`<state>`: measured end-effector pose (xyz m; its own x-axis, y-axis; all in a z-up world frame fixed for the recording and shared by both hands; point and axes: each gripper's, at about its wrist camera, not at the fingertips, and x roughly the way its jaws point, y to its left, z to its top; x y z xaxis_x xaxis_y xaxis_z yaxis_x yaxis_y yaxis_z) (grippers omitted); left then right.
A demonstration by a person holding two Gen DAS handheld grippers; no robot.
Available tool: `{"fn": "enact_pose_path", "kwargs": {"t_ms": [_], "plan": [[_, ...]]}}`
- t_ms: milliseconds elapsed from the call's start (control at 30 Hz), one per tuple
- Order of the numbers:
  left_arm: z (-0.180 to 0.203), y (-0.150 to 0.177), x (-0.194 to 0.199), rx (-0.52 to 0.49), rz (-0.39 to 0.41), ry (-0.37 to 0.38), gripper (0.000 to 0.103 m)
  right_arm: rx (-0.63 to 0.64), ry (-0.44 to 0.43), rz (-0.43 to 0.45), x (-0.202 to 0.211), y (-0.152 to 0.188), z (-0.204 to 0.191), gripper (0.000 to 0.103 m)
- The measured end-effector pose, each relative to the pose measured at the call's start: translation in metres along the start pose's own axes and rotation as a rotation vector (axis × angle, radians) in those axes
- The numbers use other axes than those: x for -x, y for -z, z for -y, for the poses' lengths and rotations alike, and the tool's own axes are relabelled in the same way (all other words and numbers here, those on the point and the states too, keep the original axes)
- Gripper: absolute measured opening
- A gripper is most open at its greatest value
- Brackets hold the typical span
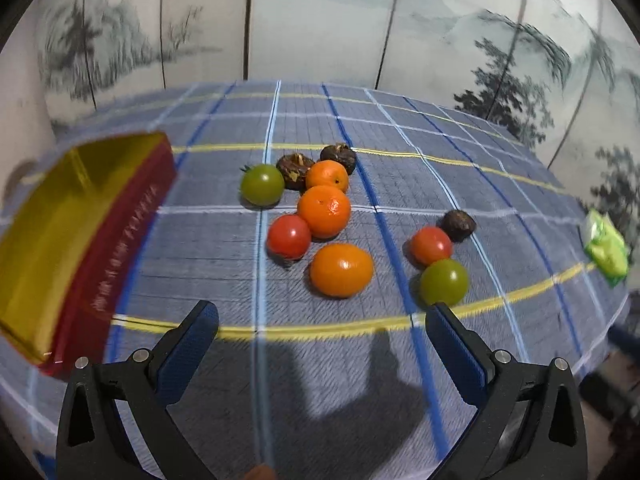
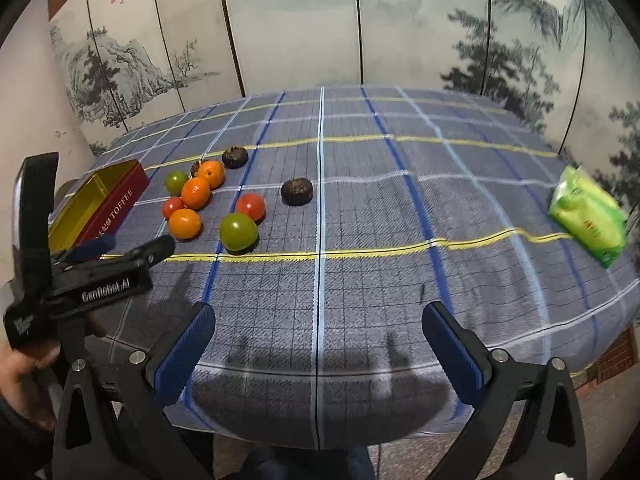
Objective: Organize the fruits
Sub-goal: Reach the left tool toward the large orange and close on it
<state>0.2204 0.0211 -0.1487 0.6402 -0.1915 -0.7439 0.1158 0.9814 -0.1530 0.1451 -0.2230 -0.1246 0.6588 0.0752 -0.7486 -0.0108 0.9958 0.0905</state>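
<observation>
Loose fruit lies on the checked cloth: an orange fruit (image 1: 341, 269) nearest me, two more oranges (image 1: 324, 210) behind it, red tomatoes (image 1: 288, 236) (image 1: 431, 245), green tomatoes (image 1: 262, 184) (image 1: 444, 282) and dark brown fruits (image 1: 459, 225). My left gripper (image 1: 320, 330) hovers open just short of the nearest orange, nothing between its fingers. An open red tin (image 1: 76, 240) with a gold inside sits left of the fruit. In the right wrist view the same cluster (image 2: 238, 231) and tin (image 2: 108, 204) lie far left. My right gripper (image 2: 318, 336) stands open over bare cloth near the front edge.
A green packet (image 2: 586, 216) lies at the table's right edge. A painted folding screen (image 2: 300, 28) stands behind the round table (image 2: 400, 200). A hand (image 2: 28, 364) holds the left gripper's body (image 2: 80, 280) at the lower left of the right wrist view.
</observation>
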Motion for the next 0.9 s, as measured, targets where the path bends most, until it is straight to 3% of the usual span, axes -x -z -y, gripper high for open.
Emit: {"fn": "enact_pose_path", "kwargs": {"t_ms": [333,467,633,733,900], "plan": [[0.011,-0.017,-0.036,-0.030,-0.009,-0.032,0.101,-0.042,-0.068,-0.031,-0.032,-0.010,0.017,0.103],[0.014,-0.017,-0.049,-0.034,-0.048,-0.037,0.081,-0.065,-0.090,-0.052,-0.042,-0.009,0.022,0.103],[0.018,-0.016,-0.050,-0.056,-0.038,-0.050,0.068,-0.082,-0.110,-0.064,-0.047,-0.007,0.026,0.103],[0.019,-0.015,-0.049,-0.062,-0.023,-0.051,0.042,-0.088,-0.121,-0.071,-0.049,-0.005,0.028,0.103],[0.016,-0.013,-0.046,-0.052,-0.024,-0.019,0.039,-0.089,-0.134,-0.078,-0.048,-0.002,0.027,0.103]]}}
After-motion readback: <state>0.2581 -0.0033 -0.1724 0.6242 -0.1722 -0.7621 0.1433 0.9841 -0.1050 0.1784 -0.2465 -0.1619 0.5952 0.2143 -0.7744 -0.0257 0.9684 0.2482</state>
